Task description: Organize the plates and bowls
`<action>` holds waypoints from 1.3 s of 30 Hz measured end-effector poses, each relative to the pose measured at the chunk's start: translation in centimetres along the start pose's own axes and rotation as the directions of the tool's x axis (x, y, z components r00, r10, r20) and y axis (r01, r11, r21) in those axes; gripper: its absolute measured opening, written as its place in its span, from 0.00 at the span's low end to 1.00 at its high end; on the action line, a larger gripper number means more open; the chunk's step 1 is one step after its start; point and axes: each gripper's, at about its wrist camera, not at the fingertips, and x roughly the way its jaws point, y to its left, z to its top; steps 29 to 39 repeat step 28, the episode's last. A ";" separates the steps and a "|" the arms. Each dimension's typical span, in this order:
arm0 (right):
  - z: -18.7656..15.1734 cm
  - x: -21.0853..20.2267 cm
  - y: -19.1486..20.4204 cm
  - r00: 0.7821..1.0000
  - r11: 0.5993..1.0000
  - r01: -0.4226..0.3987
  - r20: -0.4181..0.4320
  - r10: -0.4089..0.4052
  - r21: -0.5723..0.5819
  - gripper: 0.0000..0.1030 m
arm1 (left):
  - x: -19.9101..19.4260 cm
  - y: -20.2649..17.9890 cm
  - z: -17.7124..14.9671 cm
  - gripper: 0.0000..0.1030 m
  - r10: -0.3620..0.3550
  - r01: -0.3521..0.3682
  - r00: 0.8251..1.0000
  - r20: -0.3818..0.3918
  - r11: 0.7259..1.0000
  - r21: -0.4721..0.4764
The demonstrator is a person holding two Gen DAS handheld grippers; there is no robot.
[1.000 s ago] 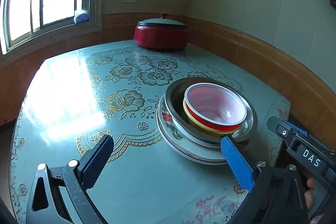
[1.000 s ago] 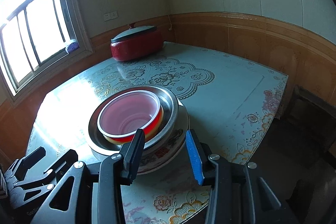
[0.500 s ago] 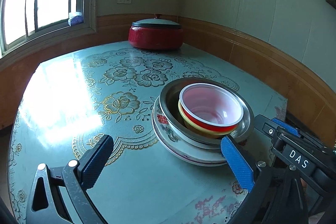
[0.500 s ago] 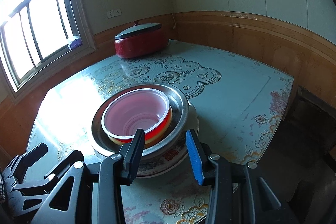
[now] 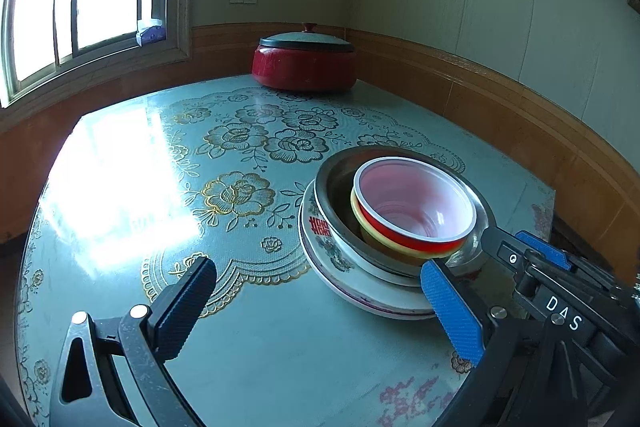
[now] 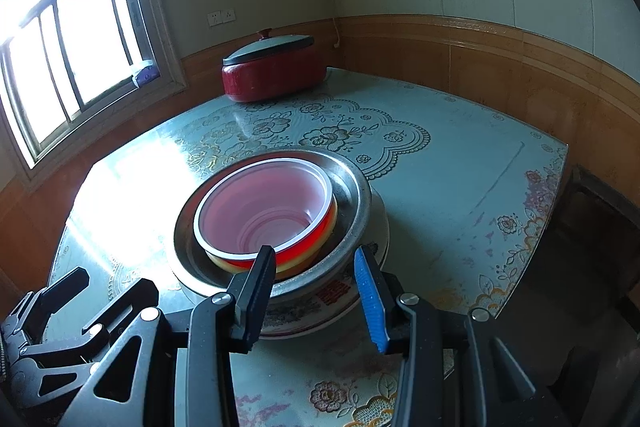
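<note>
A stack stands on the table: a red bowl (image 5: pixel 412 203) with a white rim nested in a yellow bowl (image 5: pixel 360 221), inside a steel bowl (image 5: pixel 332 195), on white patterned plates (image 5: pixel 360 287). The stack also shows in the right wrist view, with the red bowl (image 6: pixel 264 207) in the steel bowl (image 6: pixel 352 211) on the plates (image 6: pixel 332 297). My left gripper (image 5: pixel 316 287) is open and empty, just in front of the stack's left side. My right gripper (image 6: pixel 316 267) is open, its jaws straddling the near rim of the steel bowl without closing on it.
A red pot with a grey lid (image 5: pixel 304 61) stands at the table's far edge near the corner wall; it also shows in the right wrist view (image 6: pixel 272 71). The floral table cover (image 5: pixel 200 187) spreads left of the stack. The table edge (image 6: pixel 560 187) drops off at right.
Both grippers have moved closer to the stack. The right gripper's jaws now reach the steel bowl's near rim. The stack has not moved.
</note>
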 end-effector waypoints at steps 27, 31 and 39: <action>0.3 1.1 0.3 1.000 1.000 -0.007 -0.017 0.007 -0.013 0.40 | -0.2 0.7 0.5 1.00 0.008 -0.007 0.999 0.033 1.000 -0.025; 0.3 1.0 0.3 1.000 1.000 -0.008 -0.015 0.008 -0.015 0.40 | -0.1 0.8 0.5 1.00 -0.002 0.003 1.000 0.027 1.000 -0.028; 0.3 1.0 0.3 1.000 1.000 -0.008 -0.015 0.008 -0.015 0.40 | -0.1 0.8 0.5 1.00 -0.002 0.003 1.000 0.027 1.000 -0.028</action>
